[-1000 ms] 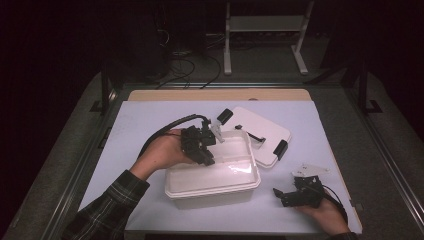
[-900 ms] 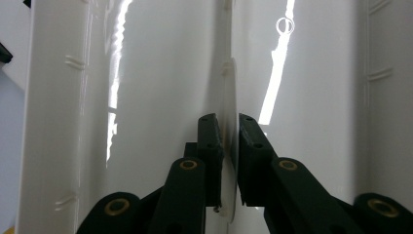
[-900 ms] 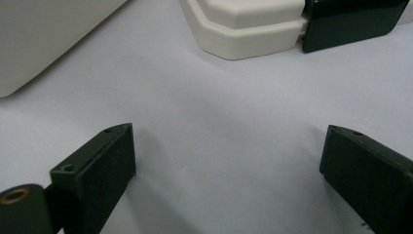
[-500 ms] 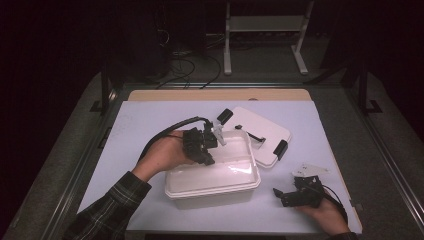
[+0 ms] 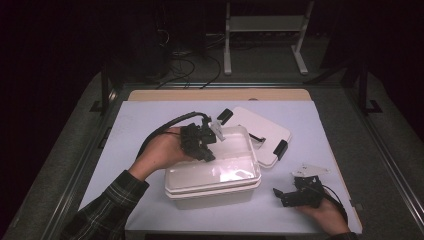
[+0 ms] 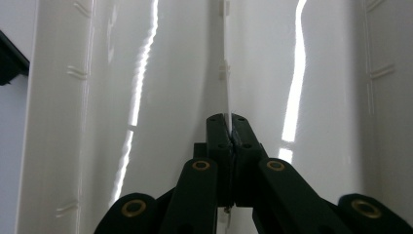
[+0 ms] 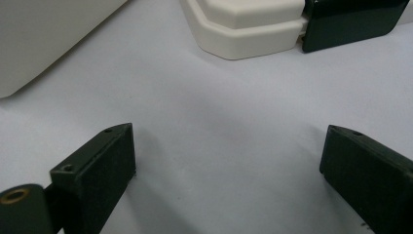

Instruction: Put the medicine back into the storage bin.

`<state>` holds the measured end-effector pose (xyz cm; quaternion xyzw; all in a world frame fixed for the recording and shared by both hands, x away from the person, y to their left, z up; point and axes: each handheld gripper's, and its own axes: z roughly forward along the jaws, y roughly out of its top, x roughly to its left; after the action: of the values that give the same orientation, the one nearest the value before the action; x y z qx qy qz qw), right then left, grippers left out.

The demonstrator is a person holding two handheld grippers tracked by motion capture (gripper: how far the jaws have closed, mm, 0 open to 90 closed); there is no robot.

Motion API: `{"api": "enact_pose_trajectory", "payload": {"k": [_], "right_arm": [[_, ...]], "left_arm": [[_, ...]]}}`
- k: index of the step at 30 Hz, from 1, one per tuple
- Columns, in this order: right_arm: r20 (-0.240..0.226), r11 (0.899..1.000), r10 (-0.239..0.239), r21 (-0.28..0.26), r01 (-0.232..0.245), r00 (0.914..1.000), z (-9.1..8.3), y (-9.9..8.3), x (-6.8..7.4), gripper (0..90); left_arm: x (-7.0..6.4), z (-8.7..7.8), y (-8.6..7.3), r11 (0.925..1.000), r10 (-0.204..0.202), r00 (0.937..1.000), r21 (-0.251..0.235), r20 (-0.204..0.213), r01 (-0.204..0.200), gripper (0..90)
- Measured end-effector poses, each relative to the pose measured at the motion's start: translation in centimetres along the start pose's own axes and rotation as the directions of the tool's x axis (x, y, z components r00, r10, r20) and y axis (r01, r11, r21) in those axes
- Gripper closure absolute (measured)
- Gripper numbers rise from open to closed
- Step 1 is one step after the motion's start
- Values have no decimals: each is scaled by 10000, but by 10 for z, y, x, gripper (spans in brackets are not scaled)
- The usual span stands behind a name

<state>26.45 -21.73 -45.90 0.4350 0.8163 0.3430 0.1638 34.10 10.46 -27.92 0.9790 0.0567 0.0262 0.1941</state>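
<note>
An open white plastic box [image 5: 212, 192] stands in the middle of the table, and its wall shows in the right gripper view [image 7: 48, 34]. My left gripper [image 5: 209, 146] reaches over the box's left rim, held by a hand. It is shut on a thin white upright edge [image 6: 226, 73] inside the box, a wall or a divider, and the jaws meet on it [image 6: 229, 122]. My right gripper [image 5: 280, 196] rests low at the front right, right of the box. It is open [image 7: 229, 156] with only bare table between its jaws.
The box's white lid [image 5: 260, 131] with black latches [image 5: 280, 148] lies flat behind and right of the box. Its corner [image 7: 243, 19] and a latch [image 7: 350, 19] lie just ahead of the right gripper. The pale blue table cover [image 5: 145, 125] ends at dark rails.
</note>
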Motion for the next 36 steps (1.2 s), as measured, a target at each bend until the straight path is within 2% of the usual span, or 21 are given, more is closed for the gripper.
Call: {"api": "enact_pose_trajectory", "payload": {"k": [3,7,16,29,36], "right_arm": [[4,10000,-11,-8,11,10000,0,0,0,55],[-9,10000,9,9,-9,10000,0,0,0,56],[5,10000,-9,-8,9,10000,0,0,0,55],[13,10000,-12,-8,12,10000,0,0,0,56],[12,10000,-12,-9,12,10000,0,0,0,55]], "left_arm": [[0,-10,0,9997,-49,10000,-254,-19,49,885],[0,-21,-1,9993,-111,9999,-345,-63,109,884],[2,-34,-10,9990,-311,9994,-334,-161,306,884],[8,-53,-42,9958,-899,9947,-203,-490,890,884],[10,-65,-59,9925,-1192,9905,-354,-686,1170,884]]}}
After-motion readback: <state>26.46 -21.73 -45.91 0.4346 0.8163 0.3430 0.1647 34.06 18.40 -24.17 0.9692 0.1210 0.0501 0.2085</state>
